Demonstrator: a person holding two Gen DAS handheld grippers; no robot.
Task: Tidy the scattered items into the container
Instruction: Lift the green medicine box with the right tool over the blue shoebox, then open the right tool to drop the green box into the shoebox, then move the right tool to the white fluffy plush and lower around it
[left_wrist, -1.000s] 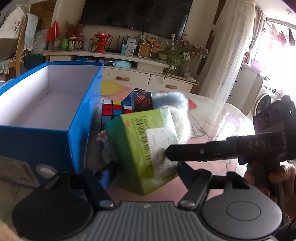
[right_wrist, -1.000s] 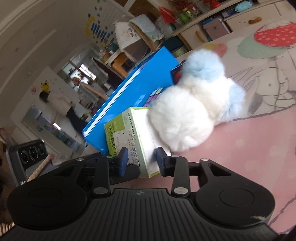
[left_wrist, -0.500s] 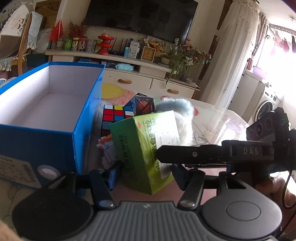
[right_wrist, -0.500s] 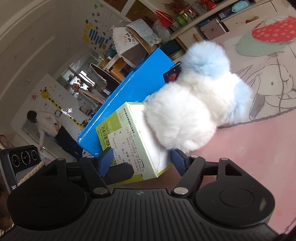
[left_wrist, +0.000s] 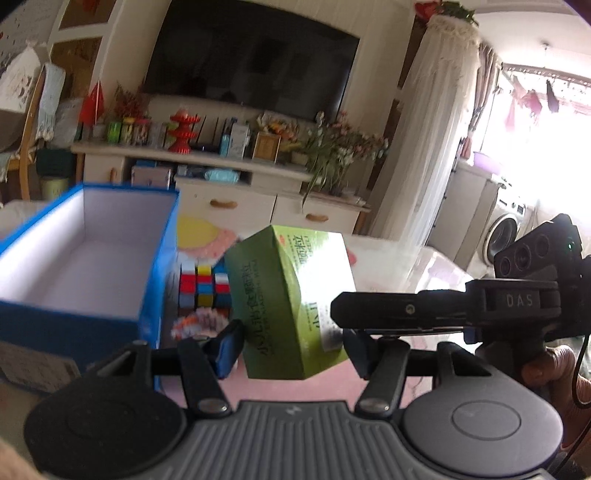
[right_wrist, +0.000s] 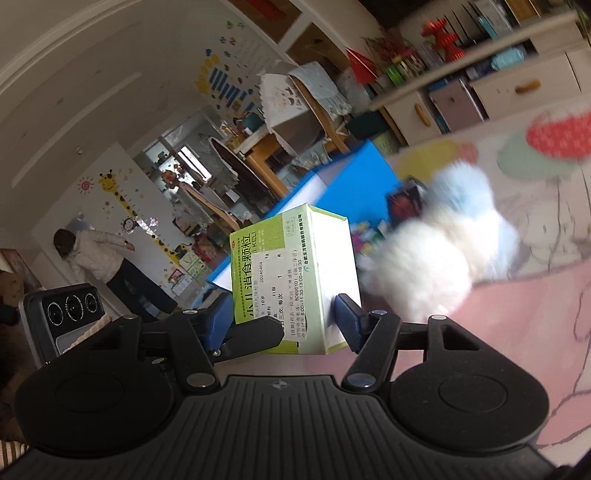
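A green medicine box (left_wrist: 291, 299) is held off the pink table, tilted. My left gripper (left_wrist: 291, 347) is shut on its lower sides. My right gripper (right_wrist: 284, 321) is also shut on the green medicine box (right_wrist: 295, 280), and its finger (left_wrist: 399, 310) crosses the left wrist view from the right. The open blue container (left_wrist: 88, 266) stands to the left with a bare white inside; it shows behind the box in the right wrist view (right_wrist: 354, 184). A Rubik's cube (left_wrist: 203, 288) lies by the container wall.
A white and blue plush toy (right_wrist: 443, 254) and a dark faceted puzzle (right_wrist: 402, 203) lie on the table mat right of the container. A small patterned item (left_wrist: 199, 321) lies in front of the cube. A TV cabinet (left_wrist: 229, 184) stands beyond the table.
The green box has been lifted off the table and raised, with both grippers closed on it. The plush toy stays on the mat and is now hidden behind the box in the left view.
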